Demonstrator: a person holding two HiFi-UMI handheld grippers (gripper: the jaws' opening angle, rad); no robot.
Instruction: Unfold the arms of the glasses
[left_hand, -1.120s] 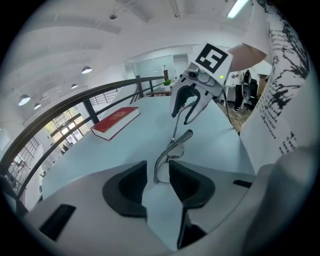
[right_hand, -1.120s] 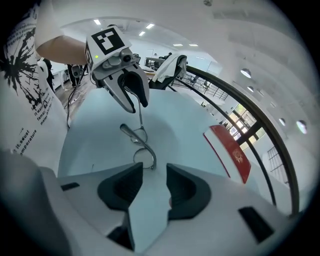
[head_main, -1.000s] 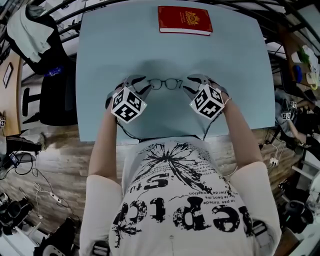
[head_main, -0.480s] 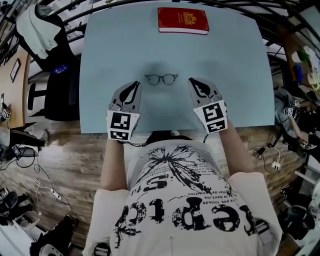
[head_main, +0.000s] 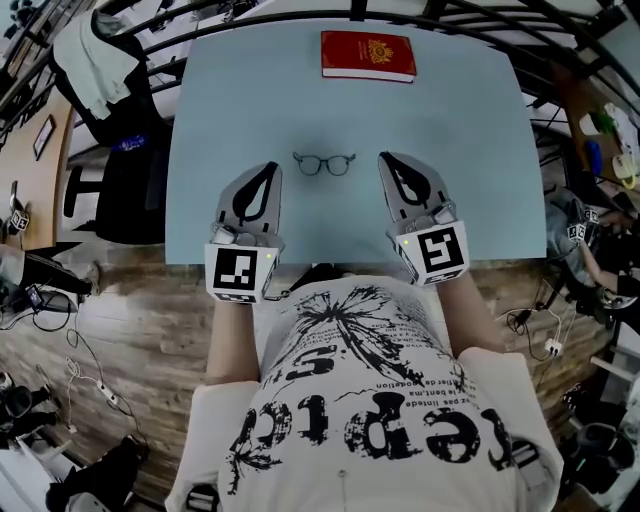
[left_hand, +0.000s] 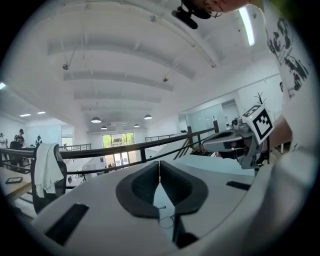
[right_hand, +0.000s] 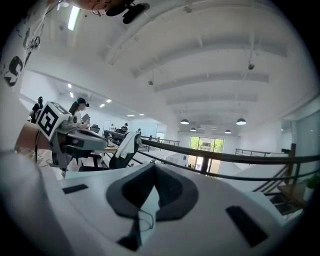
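The glasses, thin dark frames with round lenses, lie on the light blue table, between the two grippers and apart from both. Their arms are too small to make out. My left gripper is to the left of the glasses, raised and pointing away from me, its jaws shut on nothing. My right gripper mirrors it on the right, also shut and empty. In the left gripper view the closed fingertips meet, with the glasses showing small below them. The right gripper view shows the same: pads together, glasses underneath.
A red book lies at the table's far edge. A dark chair draped with a pale cloth stands off the table's left side. Cables and clutter cover the wooden floor on both sides.
Both grippers were open at the two ends of the glasses. They have since pulled back toward me, lifted, turned level and shut. The glasses stayed on the table.
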